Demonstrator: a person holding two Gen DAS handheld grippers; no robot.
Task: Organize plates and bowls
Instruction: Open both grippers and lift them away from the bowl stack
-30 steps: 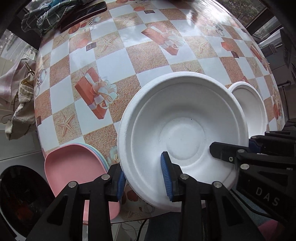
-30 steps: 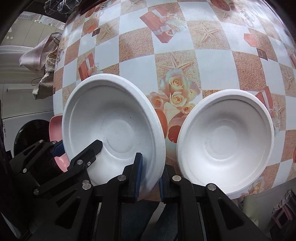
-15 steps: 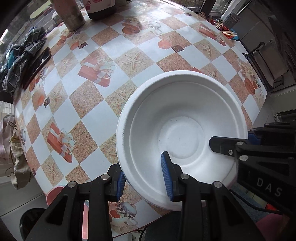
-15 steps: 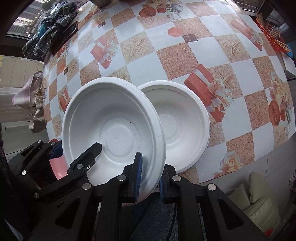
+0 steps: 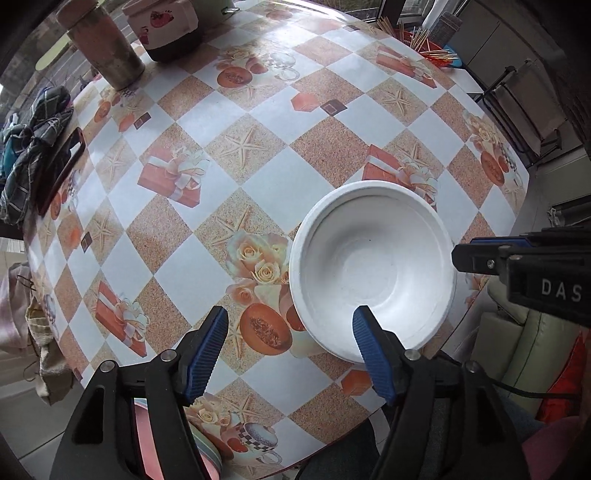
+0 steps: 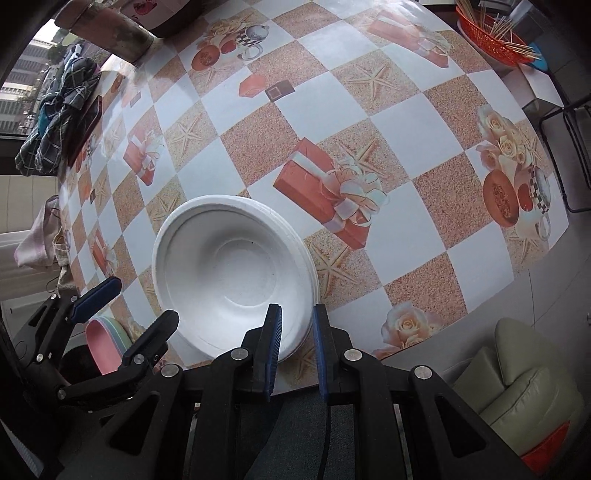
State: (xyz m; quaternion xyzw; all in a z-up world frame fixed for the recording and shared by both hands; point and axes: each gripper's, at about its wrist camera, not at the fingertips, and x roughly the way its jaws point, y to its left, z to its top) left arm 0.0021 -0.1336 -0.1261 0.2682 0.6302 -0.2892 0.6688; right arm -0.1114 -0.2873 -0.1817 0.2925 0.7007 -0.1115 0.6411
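A white bowl (image 5: 373,273) sits nested on a second white bowl near the table's front edge; the stack also shows in the right wrist view (image 6: 232,273), the lower bowl's rim (image 6: 295,236) peeking out on the right. My left gripper (image 5: 290,350) is open and empty, its right finger over the bowl's near rim. My right gripper (image 6: 295,332) is open with a narrow gap, just off the stack's near right rim, holding nothing. A stack of pink and pastel plates (image 6: 107,343) lies at the table's front left corner; it also shows in the left wrist view (image 5: 173,446).
The table (image 5: 258,177) has a checkered cloth. A phone (image 5: 61,170) and a plaid cloth (image 5: 29,147) lie at the left. A brown cup (image 5: 105,48) and a jar (image 5: 166,26) stand at the back. A red basket of sticks (image 6: 491,33) is far right. A green seat (image 6: 524,387) is below the table edge.
Both grippers carried the white bowl to the right and set it inside the second bowl. Both have let go: the left has opened wide, the right a little, and both drew back.
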